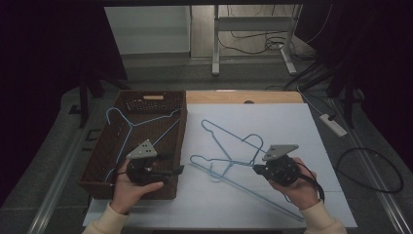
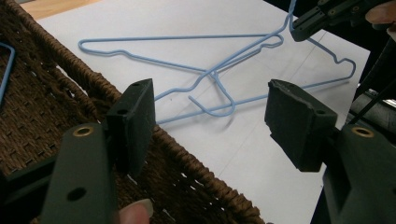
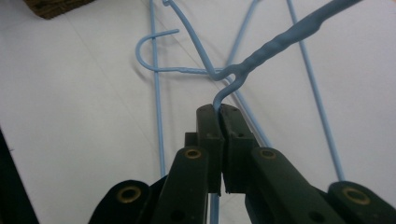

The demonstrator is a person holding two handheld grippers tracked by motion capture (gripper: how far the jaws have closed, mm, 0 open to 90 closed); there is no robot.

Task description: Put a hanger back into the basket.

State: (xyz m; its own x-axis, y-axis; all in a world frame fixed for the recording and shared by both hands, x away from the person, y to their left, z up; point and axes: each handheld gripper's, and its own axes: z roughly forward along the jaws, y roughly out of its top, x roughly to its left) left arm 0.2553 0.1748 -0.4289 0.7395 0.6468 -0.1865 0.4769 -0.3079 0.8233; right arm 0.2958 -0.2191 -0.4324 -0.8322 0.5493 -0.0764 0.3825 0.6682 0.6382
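Note:
Two blue wire hangers (image 1: 229, 163) lie crossed on the white sheet (image 1: 282, 122). My right gripper (image 1: 256, 169) is shut on the hook end of one hanger (image 3: 280, 39), whose twisted neck rises away from the jaws (image 3: 219, 109). The second hanger's hook (image 3: 154, 39) rests flat beyond. My left gripper (image 1: 176, 168) hovers open and empty over the front right corner of a brown wicker basket (image 1: 97, 161). In the left gripper view its pads (image 2: 135, 121) stand wide apart above the basket rim (image 2: 187, 154), facing the hangers (image 2: 210, 74) and the right gripper (image 2: 299, 28). A third blue hanger (image 1: 130, 124) lies inside the basket.
A strip of bare wooden tabletop (image 1: 243, 96) shows behind the sheet. On the floor to the right lie a power strip (image 1: 333, 124) and looped cables (image 1: 370, 170). A metal table frame (image 1: 253, 29) stands at the back.

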